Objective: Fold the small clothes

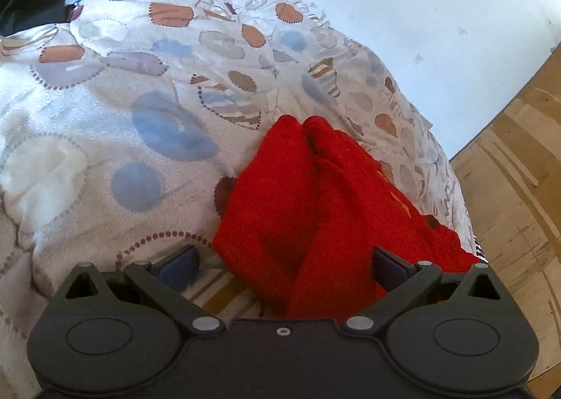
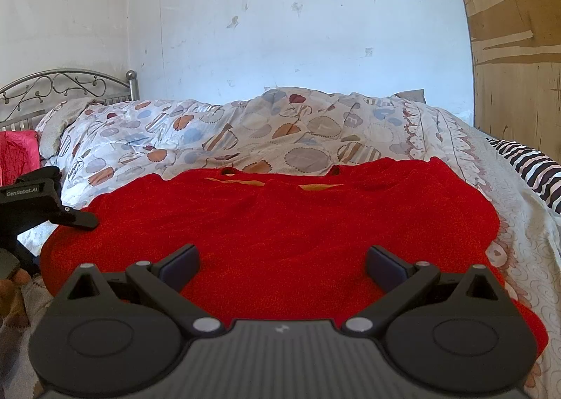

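A red knitted garment (image 2: 273,234) lies spread flat on the patterned quilt (image 2: 245,125) of a bed. In the left wrist view it (image 1: 315,202) shows bunched with folds, running away from the jaws. My left gripper (image 1: 284,267) is open, its jaws on either side of the garment's near edge. It also shows in the right wrist view (image 2: 42,202) at the garment's left edge. My right gripper (image 2: 282,264) is open just above the garment's near edge, holding nothing.
A wooden panel (image 1: 508,188) stands past the bed's right side. A striped cloth (image 2: 536,174) lies at the right edge. A metal headboard (image 2: 63,86) and a pink cloth (image 2: 17,153) are at the far left. A white wall is behind.
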`<state>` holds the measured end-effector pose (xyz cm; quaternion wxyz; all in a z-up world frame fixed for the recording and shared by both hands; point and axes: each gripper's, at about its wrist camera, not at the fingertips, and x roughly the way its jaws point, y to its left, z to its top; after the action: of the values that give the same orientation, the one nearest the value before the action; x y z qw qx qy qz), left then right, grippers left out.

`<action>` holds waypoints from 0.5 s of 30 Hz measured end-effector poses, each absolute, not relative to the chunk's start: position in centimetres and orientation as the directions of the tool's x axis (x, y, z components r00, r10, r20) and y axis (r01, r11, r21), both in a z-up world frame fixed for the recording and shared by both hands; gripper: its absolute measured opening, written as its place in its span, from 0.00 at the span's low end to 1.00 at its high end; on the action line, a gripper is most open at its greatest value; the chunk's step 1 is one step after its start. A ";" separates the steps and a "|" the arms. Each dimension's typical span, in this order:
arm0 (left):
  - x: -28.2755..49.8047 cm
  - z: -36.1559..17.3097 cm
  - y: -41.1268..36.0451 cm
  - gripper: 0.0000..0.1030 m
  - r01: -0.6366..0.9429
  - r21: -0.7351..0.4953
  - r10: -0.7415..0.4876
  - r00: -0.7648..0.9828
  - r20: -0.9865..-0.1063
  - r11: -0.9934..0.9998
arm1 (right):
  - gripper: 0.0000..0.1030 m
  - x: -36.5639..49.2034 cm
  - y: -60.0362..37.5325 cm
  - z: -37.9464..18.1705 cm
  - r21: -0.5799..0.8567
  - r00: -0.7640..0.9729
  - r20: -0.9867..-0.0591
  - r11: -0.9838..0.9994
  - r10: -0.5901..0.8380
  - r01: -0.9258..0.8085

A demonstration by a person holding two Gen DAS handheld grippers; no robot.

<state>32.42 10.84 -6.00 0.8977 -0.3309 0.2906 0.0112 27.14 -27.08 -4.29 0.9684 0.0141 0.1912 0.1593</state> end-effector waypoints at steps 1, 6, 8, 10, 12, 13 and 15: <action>32.4 -6.0 10.7 0.99 -0.211 -0.581 -0.169 0.831 -0.529 0.786 | 1.00 27.1 -27.1 -4.3 0.088 0.876 -0.366 0.949 0.314 -0.303; 32.6 -6.0 10.5 0.99 -0.213 -0.571 -0.162 0.830 -0.534 0.793 | 1.00 27.1 -27.1 -4.3 0.088 0.876 -0.365 0.949 0.314 -0.303; 32.6 -5.9 10.5 0.99 -0.213 -0.571 -0.163 0.829 -0.536 0.793 | 1.00 27.1 -27.1 -4.3 0.087 0.877 -0.365 0.949 0.313 -0.303; 32.6 -6.0 10.5 0.99 -0.213 -0.570 -0.164 0.828 -0.537 0.794 | 1.00 27.1 -27.1 -4.3 0.088 0.877 -0.365 0.949 0.314 -0.303; 32.7 -6.0 10.4 0.99 -0.212 -0.566 -0.163 0.826 -0.539 0.797 | 1.00 27.1 -27.1 -4.3 0.088 0.877 -0.365 0.949 0.313 -0.303; 32.5 -5.9 10.4 0.99 -0.212 -0.565 -0.162 0.826 -0.539 0.798 | 1.00 27.1 -27.1 -4.3 0.087 0.877 -0.364 0.949 0.313 -0.303; 32.5 -5.9 10.3 0.99 -0.211 -0.561 -0.161 0.826 -0.540 0.800 | 1.00 27.1 -27.1 -4.3 0.088 0.877 -0.364 0.949 0.314 -0.303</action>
<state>32.54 10.34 -5.86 0.9020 -0.3156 0.2943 0.0140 27.12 -27.14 -4.34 0.9686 0.0142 0.1903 0.1593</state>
